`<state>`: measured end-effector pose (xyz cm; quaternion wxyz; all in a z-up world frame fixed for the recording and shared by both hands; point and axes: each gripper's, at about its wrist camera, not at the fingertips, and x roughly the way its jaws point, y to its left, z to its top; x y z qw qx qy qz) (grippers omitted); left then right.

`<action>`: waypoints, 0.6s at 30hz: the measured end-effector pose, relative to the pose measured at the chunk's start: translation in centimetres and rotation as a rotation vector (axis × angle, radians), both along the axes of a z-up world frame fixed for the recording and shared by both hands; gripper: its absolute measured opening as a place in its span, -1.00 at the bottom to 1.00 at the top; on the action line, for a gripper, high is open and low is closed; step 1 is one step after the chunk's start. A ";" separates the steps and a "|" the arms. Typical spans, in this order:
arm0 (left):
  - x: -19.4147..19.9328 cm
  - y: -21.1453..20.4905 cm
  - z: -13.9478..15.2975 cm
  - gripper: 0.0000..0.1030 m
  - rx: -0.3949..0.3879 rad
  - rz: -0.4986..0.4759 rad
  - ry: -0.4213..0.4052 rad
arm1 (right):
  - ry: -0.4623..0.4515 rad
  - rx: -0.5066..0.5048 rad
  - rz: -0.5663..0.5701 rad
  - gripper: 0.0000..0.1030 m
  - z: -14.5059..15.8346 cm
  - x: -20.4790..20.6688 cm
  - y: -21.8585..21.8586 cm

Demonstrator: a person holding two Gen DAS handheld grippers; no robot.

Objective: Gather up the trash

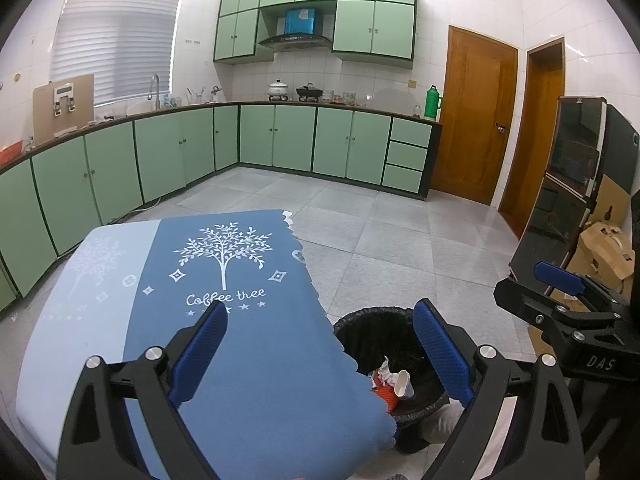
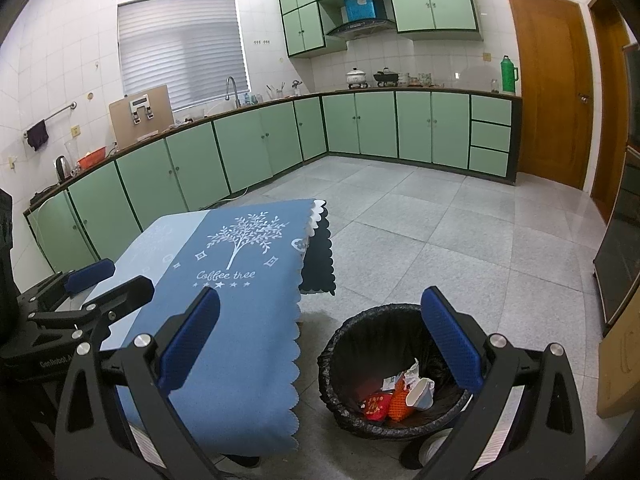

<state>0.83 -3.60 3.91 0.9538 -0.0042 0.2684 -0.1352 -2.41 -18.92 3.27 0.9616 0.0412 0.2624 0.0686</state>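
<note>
Bin (image 2: 340, 364), black-lined, is set on the grey tiled floor (image 2: 440, 232) just beside the near corner of the table. Trash is seen inside it: a crumpled red wrapper (image 2: 375, 403), an orange piece (image 2: 400, 400), a white paper cup (image 2: 420, 393) lying on its side, and crumpled white paper (image 2: 410, 372). In the left wrist view the same bin (image 1: 360, 326) is partly covered by the cloth edge, with the cup (image 1: 403, 384) and red scrap (image 1: 386, 394) visible at its bottom.

Tablecloth (image 2: 240, 304), blue with a pale band at the left, is printed with a white tree and the words "Coffee tree"; its scalloped edge hangs over the table side next to the bin.

Left gripper (image 1: 320, 356) is held with fingers spread wide and nothing between them; it is poised above the cloth and bin rim. Right gripper (image 2: 320, 346) is likewise spread wide and empty, positioned over the bin and the table corner. Each gripper is caught at the edge of the other's view.

Background items are recorded: green cabinets (image 2: 256, 144) along two walls, a wooden door (image 2: 552, 84), a green thermos (image 2: 509, 74) on the counter, a window blind (image 2: 180, 48).
</note>
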 end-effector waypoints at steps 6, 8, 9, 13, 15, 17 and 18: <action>0.0 0.0 0.1 0.79 0.004 0.001 -0.002 | -0.001 0.000 -0.001 0.90 0.0 0.1 0.0; 0.0 0.0 0.1 0.79 0.003 0.001 -0.001 | -0.001 0.001 -0.001 0.90 0.0 0.1 0.0; 0.0 0.0 0.1 0.79 0.004 0.002 -0.001 | -0.001 0.002 -0.001 0.90 0.0 0.2 0.1; 0.0 0.0 0.1 0.79 0.005 0.001 0.001 | 0.000 0.001 0.000 0.90 -0.1 0.2 0.1; 0.0 0.0 0.1 0.79 0.005 0.001 0.001 | 0.000 0.003 0.001 0.90 -0.1 0.2 0.1; 0.0 -0.1 0.1 0.79 0.006 0.001 0.001 | 0.001 0.002 0.002 0.90 -0.1 0.3 0.1; 0.0 0.0 0.1 0.79 0.006 0.002 0.001 | 0.001 0.002 0.002 0.90 -0.2 0.3 0.2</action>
